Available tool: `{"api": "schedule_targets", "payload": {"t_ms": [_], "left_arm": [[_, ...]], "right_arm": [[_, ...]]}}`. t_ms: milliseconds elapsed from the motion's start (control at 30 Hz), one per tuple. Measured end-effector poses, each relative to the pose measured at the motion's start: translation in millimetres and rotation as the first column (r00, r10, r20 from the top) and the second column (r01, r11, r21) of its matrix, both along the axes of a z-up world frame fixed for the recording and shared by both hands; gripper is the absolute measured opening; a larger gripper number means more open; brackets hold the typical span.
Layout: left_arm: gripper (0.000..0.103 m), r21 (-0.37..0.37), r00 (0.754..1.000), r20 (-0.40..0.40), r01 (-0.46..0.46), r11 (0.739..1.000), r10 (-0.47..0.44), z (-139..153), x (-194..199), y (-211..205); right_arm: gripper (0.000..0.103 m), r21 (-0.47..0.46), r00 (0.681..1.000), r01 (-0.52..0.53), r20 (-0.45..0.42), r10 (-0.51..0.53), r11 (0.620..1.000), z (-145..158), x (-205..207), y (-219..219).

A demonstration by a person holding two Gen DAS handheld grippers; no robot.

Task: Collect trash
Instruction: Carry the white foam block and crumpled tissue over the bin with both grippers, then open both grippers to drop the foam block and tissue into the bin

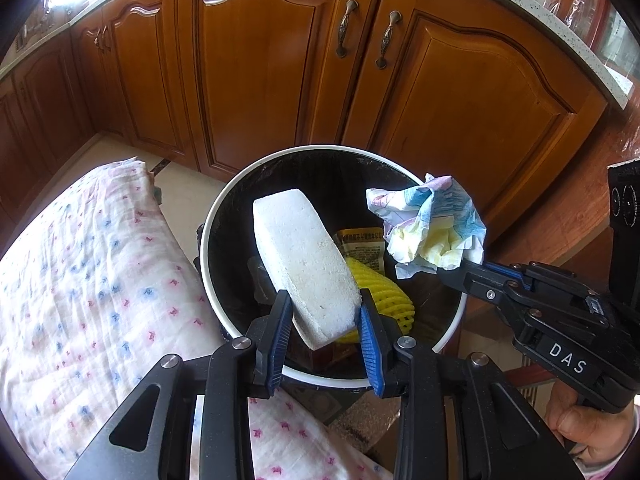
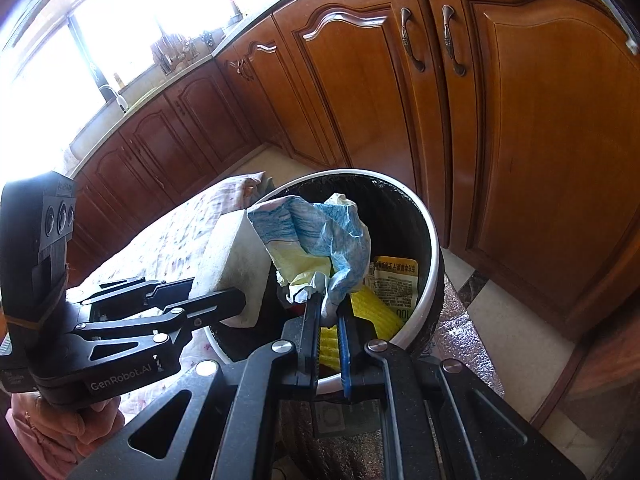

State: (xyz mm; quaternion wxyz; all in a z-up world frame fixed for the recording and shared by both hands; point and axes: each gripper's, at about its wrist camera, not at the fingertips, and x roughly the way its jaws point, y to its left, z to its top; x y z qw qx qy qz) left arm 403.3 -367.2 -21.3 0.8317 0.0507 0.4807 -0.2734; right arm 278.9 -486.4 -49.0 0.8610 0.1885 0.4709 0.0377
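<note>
The left gripper squeezes a white foam block between its two blue fingers. The block sticks out ahead of the gripper and leans over the open top of the round trash bin, which has a white rim and a black bag inside. Down in the bin, just past the fingers, lie a yellow foam net and a yellow wrapper with print on it. To the right of the left gripper, the right gripper is pinched tight on a crumpled paper that is blue, white and yellow. The paper hangs over the bin too, close beside the foam block. To the left of the left gripper there is a cloth with small pink and blue marks. Ahead of both grippers, behind the bin, stand brown wooden cabinet doors with metal handles.
</note>
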Motion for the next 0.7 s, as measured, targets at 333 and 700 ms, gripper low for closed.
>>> {"api": "schedule_targets", "payload": {"t_ms": [333, 700], "left_arm": [[0.033, 0.008, 1.000, -0.005, 0.005, 1.000, -0.005, -2, 0, -5], [0.056, -0.010, 1.000, 0.002, -0.025, 1.000, 0.025, 8, -6, 10]], "right_arm": [[0.008, -0.007, 1.000, 0.003, -0.017, -0.003, 1.000, -1, 2, 1], [0.049, 0.030, 1.000, 0.011, 0.020, -0.011, 0.999, 3, 1, 2]]}}
